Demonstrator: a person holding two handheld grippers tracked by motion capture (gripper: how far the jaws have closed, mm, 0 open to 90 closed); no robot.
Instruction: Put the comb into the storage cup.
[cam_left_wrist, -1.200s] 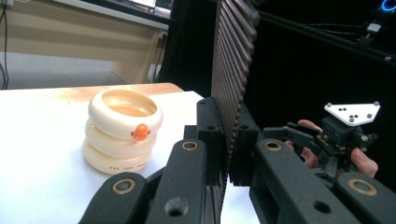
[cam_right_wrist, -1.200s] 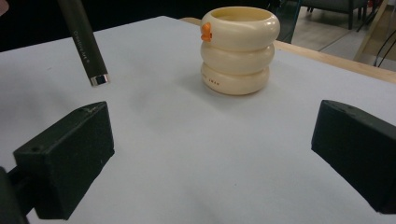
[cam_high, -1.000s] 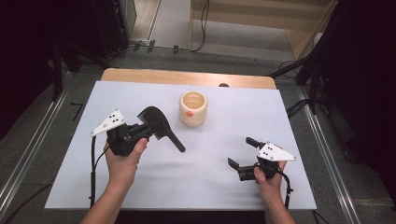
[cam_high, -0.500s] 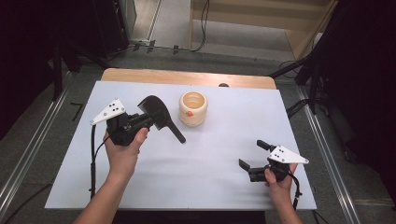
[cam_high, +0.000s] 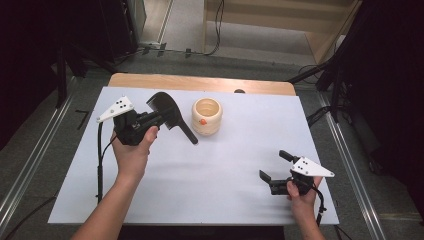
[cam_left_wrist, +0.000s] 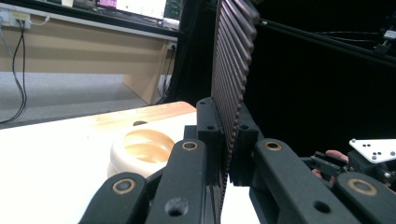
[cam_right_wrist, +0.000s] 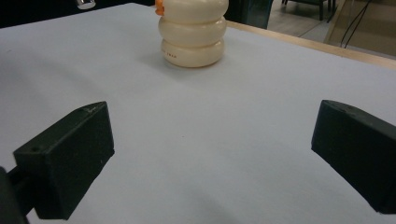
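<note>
Left gripper (cam_high: 159, 116) clamped on the black ribbed comb-like tool (cam_high: 167, 112), held clear of the counter (cam_high: 225, 170) w/ its handle trailing down toward the cream ringed cup (cam_high: 206, 116); right gripper (cam_high: 274, 169) spread wide w/ nothing between the jaws, hovering low near the front right edge, well apart from the cup. In the left gripper view the tool's ribbed blade (cam_left_wrist: 232, 70) stands upright between the pads, pinched at its lower edge, cup (cam_left_wrist: 140, 151) just beyond and to the side. The step looks like bringing the tool over to the cup, prob. to stand it inside. Keep your squeeze firm, since the blade is thin & gripped near one end, so it could pivot if you swing fast. Approach from above, not from the side: a nudge on the rim would likely slide or tip the cup, which looks light. Line the handle tip up w/ the opening before lowering. In the right gripper view the cup (cam_right_wrist: 193, 32) sits ahead w/ a small orange bit (cam_right_wrist: 159, 8) at its rim; you could bring that free gripper in to steady the wall if the cup starts to shift.
</note>
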